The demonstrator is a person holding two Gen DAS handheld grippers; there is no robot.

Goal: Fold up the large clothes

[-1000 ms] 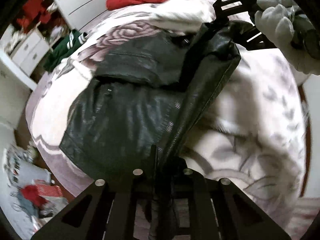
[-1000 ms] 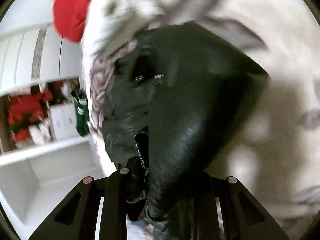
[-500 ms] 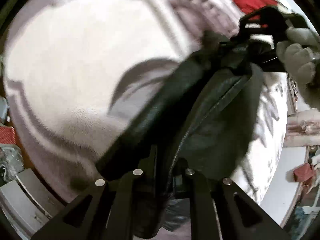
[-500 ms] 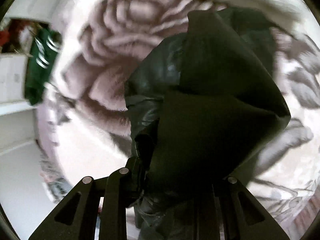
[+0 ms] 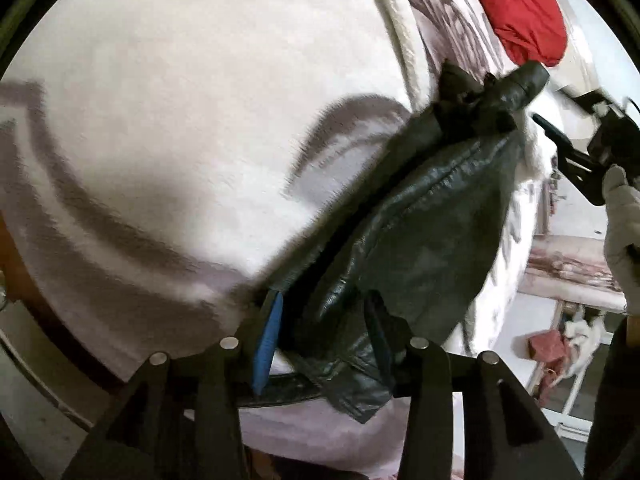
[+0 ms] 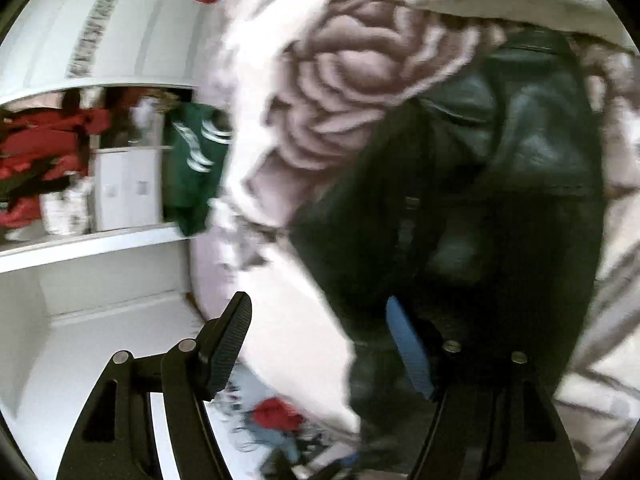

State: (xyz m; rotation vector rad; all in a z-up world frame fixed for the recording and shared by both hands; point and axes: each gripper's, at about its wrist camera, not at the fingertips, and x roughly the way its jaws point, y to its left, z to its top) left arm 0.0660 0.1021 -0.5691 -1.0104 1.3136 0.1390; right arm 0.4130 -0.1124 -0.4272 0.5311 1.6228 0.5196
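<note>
Leather jacket [image 5: 420, 240] lies bunched lower right of left view, on rose-print blanket [image 5: 200, 120]. Left gripper [image 5: 320, 340] jaws apart, hem loose between. Right gripper [image 6: 320, 344] spread wide, apparently holding nothing; view blurred. Step: release. Next: regrip edge, fold over.

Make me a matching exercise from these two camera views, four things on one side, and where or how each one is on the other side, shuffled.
Things:
1. black leather jacket
2. red cloth
3. green striped garment
4. right gripper

Place or state:
A. open, nothing between its fingers
B. on the floral blanket, one end between the fingers of the left gripper
C. past the blanket's edge, in front of the white shelves
D. bunched at the blanket's far end

Pairs: 1-B, 2-D, 3-C, 4-A
</note>
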